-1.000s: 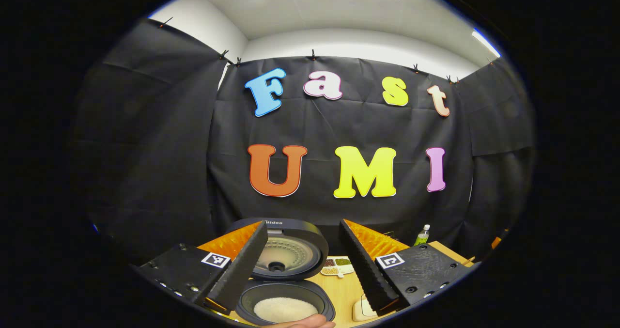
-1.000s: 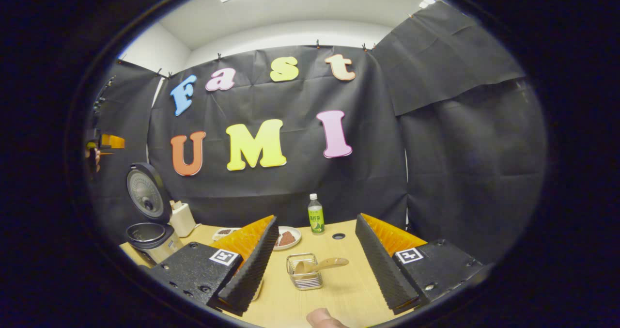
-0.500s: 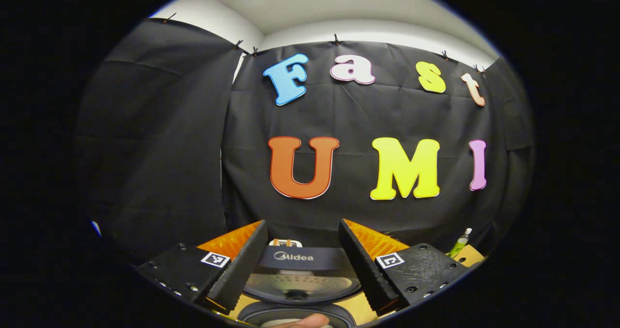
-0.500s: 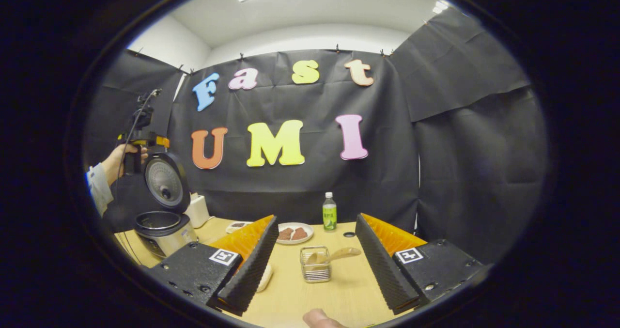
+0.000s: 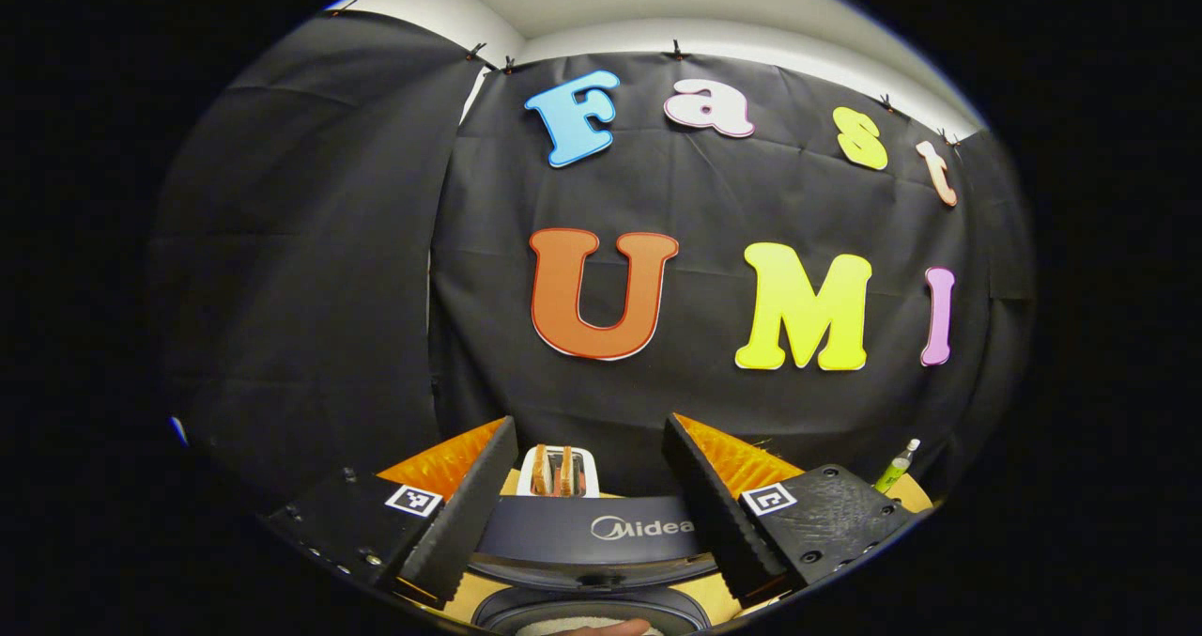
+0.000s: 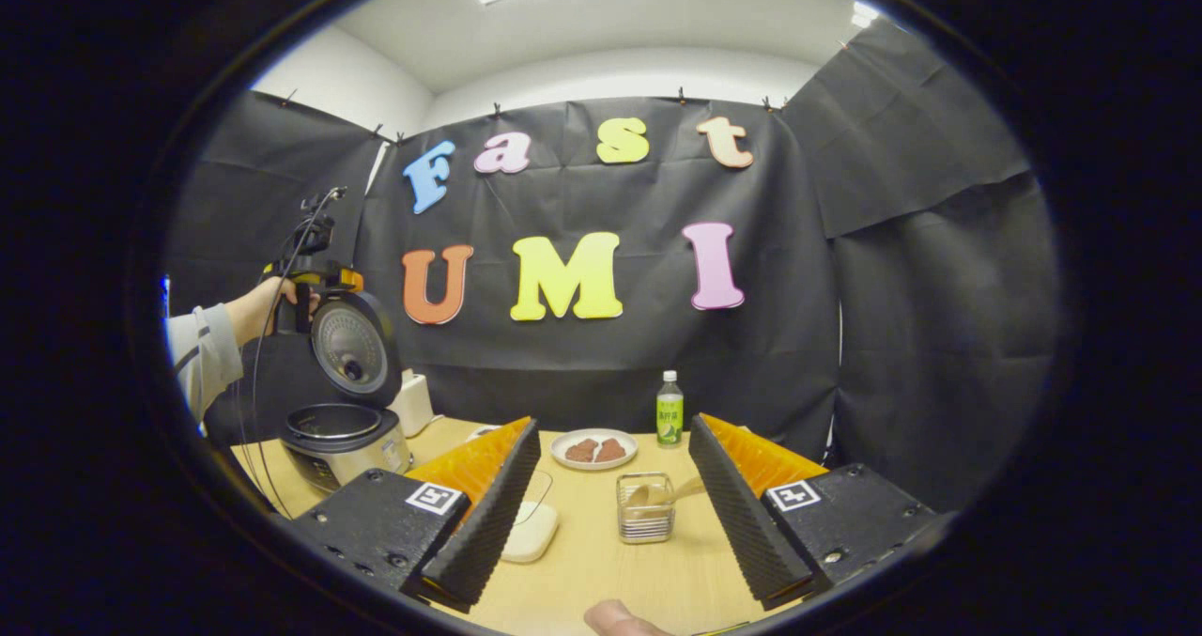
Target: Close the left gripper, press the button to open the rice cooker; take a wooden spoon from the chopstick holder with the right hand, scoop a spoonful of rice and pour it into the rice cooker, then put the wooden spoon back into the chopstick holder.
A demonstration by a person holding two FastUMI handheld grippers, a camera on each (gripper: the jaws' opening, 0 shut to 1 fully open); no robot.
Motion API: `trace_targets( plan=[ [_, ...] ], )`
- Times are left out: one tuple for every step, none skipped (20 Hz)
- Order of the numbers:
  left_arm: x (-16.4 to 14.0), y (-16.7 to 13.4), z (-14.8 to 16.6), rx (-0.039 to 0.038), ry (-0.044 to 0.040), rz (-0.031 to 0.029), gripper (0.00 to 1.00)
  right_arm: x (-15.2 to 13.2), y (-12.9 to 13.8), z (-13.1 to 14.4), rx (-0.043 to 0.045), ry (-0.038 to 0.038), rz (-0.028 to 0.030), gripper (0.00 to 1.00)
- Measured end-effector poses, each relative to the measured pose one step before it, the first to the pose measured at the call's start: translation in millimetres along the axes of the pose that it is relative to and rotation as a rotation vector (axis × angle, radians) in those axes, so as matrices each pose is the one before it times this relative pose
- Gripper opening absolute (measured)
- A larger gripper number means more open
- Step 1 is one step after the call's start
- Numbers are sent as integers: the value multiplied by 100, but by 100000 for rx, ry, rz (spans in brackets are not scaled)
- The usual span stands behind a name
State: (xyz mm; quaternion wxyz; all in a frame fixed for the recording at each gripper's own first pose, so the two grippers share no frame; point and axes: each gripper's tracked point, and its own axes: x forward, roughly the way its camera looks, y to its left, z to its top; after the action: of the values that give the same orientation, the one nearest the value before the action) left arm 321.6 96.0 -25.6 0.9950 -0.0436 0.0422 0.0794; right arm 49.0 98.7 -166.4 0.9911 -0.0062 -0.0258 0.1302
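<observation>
The rice cooker (image 6: 346, 437) stands open at the table's left, its lid (image 6: 355, 347) raised upright. In the left gripper view, the lid's top edge (image 5: 590, 528) lies low between the fingers of my open left gripper (image 5: 590, 425), with the pot rim (image 5: 592, 611) below it. A hand holds the left gripper (image 6: 312, 277) at the lid's top in the right gripper view. The wire chopstick holder (image 6: 646, 520) sits mid-table with the wooden spoon (image 6: 660, 494) leaning in it. My right gripper (image 6: 613, 425) is open, holds nothing, and sits short of the holder.
A white lidded container (image 6: 531, 530) lies by the right gripper's left finger. A plate (image 6: 593, 449) of brown food and a green bottle (image 6: 669, 421) stand near the back wall. A white box (image 5: 559, 470) with wooden pieces sits behind the cooker.
The left gripper has moved forward over the cooker until the lid's top edge sits between its fingers. The right gripper view has swung left, bringing the cooker and the hand further in.
</observation>
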Motion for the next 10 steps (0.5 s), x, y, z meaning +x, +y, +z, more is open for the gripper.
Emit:
trace_targets(
  plan=[
    [-772,-86,-387,-148,2441,100,100,-414,296,41,244,297,918,93],
    [-750,-117,-428,503,3069,-257,100,-493,220,101,170,-310,810,93],
    [-689,103,-330,41,2383,-318,100,-470,39,248,-72,-410,45,96],
    [-824,-143,-502,-13,2608,-199,100,-467,59,321,-277,-428,381,100],
    [-781,31,-387,171,1555,-34,100,-495,248,311,163,-543,973,100],
    [-701,-91,-426,613,992,-194,100,-614,333,324,551,-863,1521,100],
    [-470,-54,-447,-30,962,-185,100,-514,227,390,929,-915,1148,100],
    [-641,-50,-549,-512,1149,-59,100,-324,-6,189,1428,-767,355,100],
    [-553,18,-565,170,666,191,100,-338,25,345,1359,-1053,10,100],
    [-616,-105,-600,982,919,4,100,-259,154,137,306,149,294,100]
  ],
)
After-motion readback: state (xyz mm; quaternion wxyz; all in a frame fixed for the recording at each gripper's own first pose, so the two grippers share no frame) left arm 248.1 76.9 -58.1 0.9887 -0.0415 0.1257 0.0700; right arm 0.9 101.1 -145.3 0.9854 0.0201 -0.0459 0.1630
